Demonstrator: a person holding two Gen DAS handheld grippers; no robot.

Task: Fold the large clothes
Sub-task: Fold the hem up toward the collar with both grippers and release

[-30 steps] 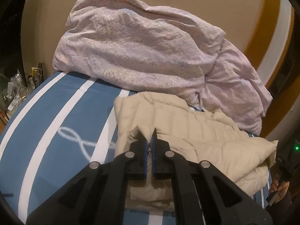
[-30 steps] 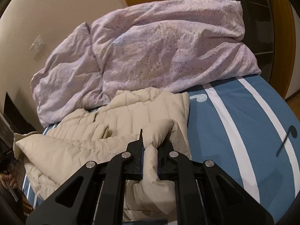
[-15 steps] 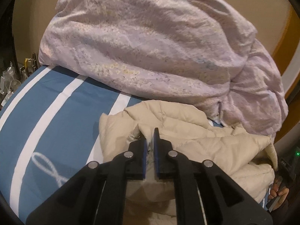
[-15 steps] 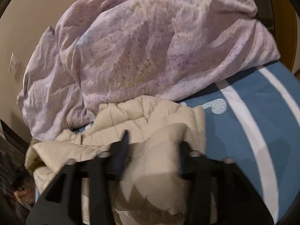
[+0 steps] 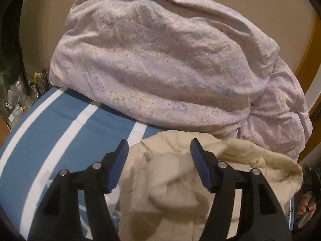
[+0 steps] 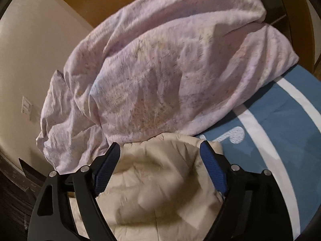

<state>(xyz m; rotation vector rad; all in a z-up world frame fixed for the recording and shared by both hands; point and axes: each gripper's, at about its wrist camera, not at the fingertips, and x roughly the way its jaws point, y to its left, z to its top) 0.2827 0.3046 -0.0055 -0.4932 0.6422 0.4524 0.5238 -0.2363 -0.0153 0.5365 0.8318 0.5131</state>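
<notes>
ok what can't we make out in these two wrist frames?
- Beige jacket: its near part runs off the bottom edge in both views, behind the open left gripper and right gripper.
- Lilac duvet: print smeared by motion blur, right view.
- Items beside the bed: too small, left view.
</notes>
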